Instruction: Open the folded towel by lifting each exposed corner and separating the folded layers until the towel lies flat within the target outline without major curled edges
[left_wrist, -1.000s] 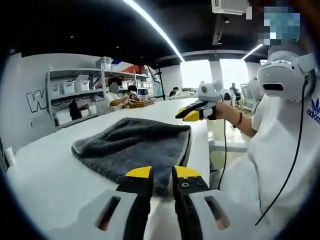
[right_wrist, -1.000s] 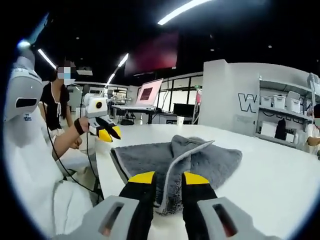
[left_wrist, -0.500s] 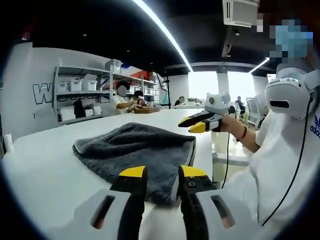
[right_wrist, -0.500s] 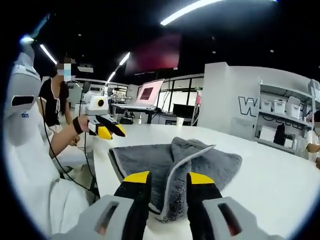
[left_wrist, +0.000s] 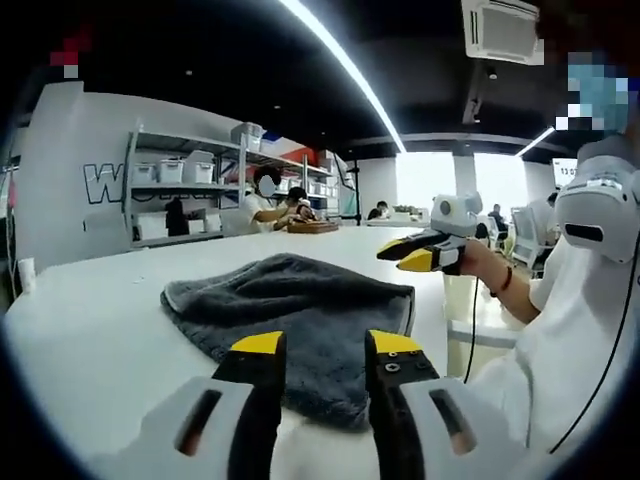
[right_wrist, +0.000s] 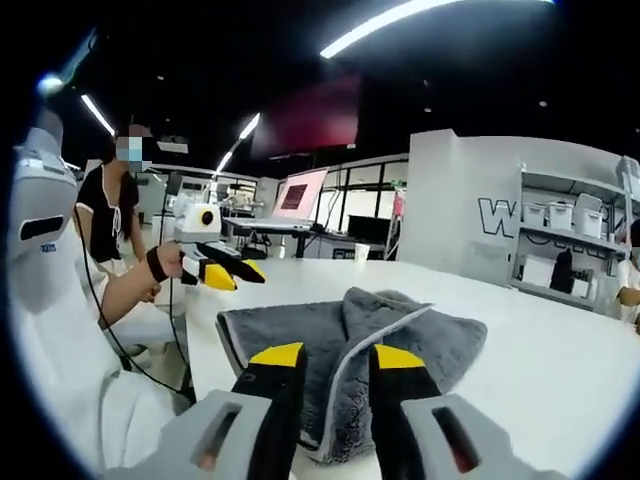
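— What has changed since a moment ago?

— Little about the towel (left_wrist: 300, 320) itself: it lies as before, a grey folded heap on the white table (left_wrist: 90, 340), near the edge closest to me. My hands have shifted a bit, so both views have swung; in the left gripper view my right gripper (left_wrist: 415, 253) now sits further to the right, and in the right gripper view my left gripper (right_wrist: 228, 271) has come a little closer to the towel's far corner.

— And your jaws?

— Both pairs are spread, holding nothing. My left jaws hover just short of the near folded edge; my right jaws straddle the pale hem (right_wrist: 372, 345) that runs up the top fold.

— So how do you do this step well?

— I judge I should nip only the upper layer at that hem, not the whole stack, then lift it up and away so the fold peels back. The plush pile looks thick and floppy, so a shallow bite may slip. My other gripper should pin the lower layer down.
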